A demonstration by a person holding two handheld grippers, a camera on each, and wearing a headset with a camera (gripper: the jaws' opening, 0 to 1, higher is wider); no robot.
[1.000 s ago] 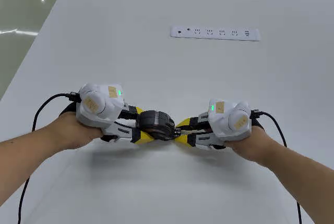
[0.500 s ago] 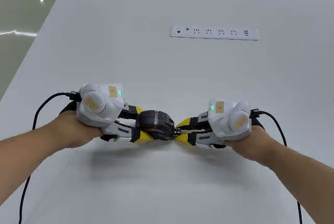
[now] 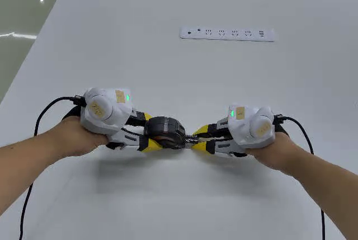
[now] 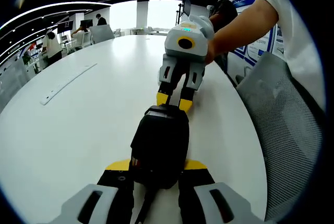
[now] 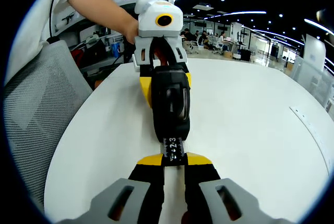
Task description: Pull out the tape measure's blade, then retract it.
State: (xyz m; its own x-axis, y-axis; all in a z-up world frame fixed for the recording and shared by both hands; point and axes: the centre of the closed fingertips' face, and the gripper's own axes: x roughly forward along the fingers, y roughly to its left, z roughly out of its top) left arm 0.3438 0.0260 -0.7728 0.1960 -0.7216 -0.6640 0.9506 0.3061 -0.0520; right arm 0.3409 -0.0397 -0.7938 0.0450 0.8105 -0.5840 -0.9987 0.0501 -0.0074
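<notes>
Head view: the left hand-held gripper (image 3: 150,132) is clamped on the black tape measure (image 3: 166,132), low over the white bench (image 3: 168,66). The right hand-held gripper (image 3: 197,138) pinches the blade (image 3: 192,138), of which a short length is out.

Left gripper view: the tape measure sits lengthwise between the jaws, with the right hand-held gripper directly ahead.

Right gripper view: the printed blade runs straight from the tape measure's mouth into the closed jaws.

Judgement: extraction has barely begun. Draw the right hand-held gripper away steadily, in line with the mouth, and hold the tape measure firm. Twisting could kink the blade or loosen the pinch.
</notes>
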